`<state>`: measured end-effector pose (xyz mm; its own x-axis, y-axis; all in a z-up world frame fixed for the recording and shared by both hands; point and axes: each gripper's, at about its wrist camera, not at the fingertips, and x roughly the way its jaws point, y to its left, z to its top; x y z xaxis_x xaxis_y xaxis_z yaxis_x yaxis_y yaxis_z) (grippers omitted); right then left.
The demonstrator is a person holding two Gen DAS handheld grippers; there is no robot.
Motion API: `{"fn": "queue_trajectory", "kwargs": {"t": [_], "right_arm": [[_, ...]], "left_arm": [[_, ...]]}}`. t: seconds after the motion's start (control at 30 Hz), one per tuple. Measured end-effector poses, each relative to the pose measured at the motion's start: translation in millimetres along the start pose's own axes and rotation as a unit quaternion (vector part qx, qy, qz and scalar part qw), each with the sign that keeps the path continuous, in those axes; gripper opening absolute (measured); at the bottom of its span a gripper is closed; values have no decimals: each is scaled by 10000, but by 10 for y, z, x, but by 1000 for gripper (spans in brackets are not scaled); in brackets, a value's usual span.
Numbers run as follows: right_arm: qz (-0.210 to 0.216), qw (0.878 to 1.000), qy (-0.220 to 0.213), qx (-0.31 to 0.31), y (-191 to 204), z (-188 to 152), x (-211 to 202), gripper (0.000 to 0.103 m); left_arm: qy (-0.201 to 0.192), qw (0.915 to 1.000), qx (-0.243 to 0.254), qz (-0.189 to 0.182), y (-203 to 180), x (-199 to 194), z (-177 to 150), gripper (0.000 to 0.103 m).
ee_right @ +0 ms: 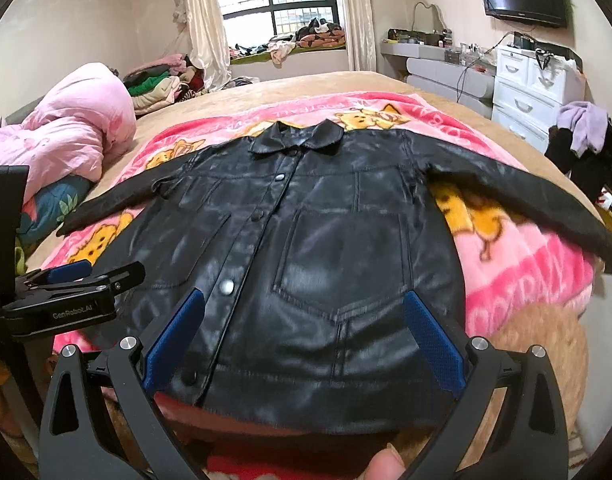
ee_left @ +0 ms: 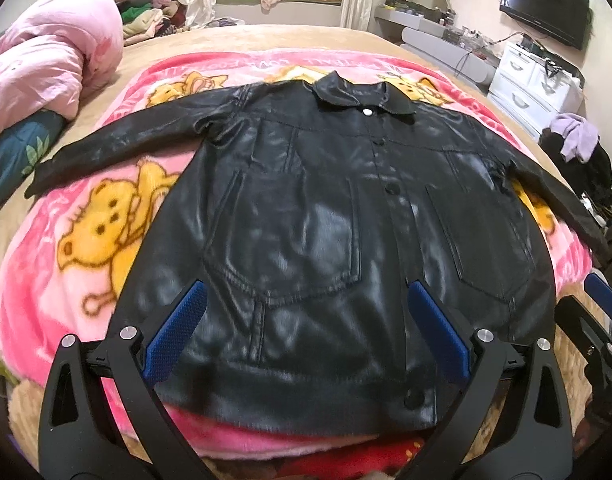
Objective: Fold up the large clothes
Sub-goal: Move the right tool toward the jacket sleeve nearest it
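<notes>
Fingers of left gripper point(ee_left: 306, 332) and right gripper point(ee_right: 304, 332) spread wide, empty, just short of hem. Black jacket point(ee_left: 337, 220) flat on pink blanket point(ee_left: 46, 280), collar far, sleeves out sideways. Left sleeve point(ee_left: 118, 140) nearer left gripper.

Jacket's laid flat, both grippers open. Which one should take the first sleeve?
Probably left: the left hand-held gripper faces the jacket's left half, whose sleeve lies fully spread on the blanket.

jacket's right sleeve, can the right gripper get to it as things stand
Probably yes. The right gripper is open and empty over the black jacket, and the right sleeve lies flat on the pink blanket with nothing covering it.
</notes>
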<state>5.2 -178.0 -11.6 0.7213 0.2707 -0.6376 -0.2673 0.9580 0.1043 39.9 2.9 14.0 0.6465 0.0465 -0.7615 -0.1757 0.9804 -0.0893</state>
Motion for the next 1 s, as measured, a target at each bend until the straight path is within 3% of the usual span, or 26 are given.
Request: {"fn": "queue_trajectory", "kwargs": {"t": [0.67,1.0], "right_arm": [[-48,9997,-232,13,-154,942,497,99],[-151,9986,-361,361,-371,1439,775,99]], "left_arm": [[-117,9999,-98,10,-104,348,867,95],[-57,9999,-107,37,-269,622,1300,95]]}}
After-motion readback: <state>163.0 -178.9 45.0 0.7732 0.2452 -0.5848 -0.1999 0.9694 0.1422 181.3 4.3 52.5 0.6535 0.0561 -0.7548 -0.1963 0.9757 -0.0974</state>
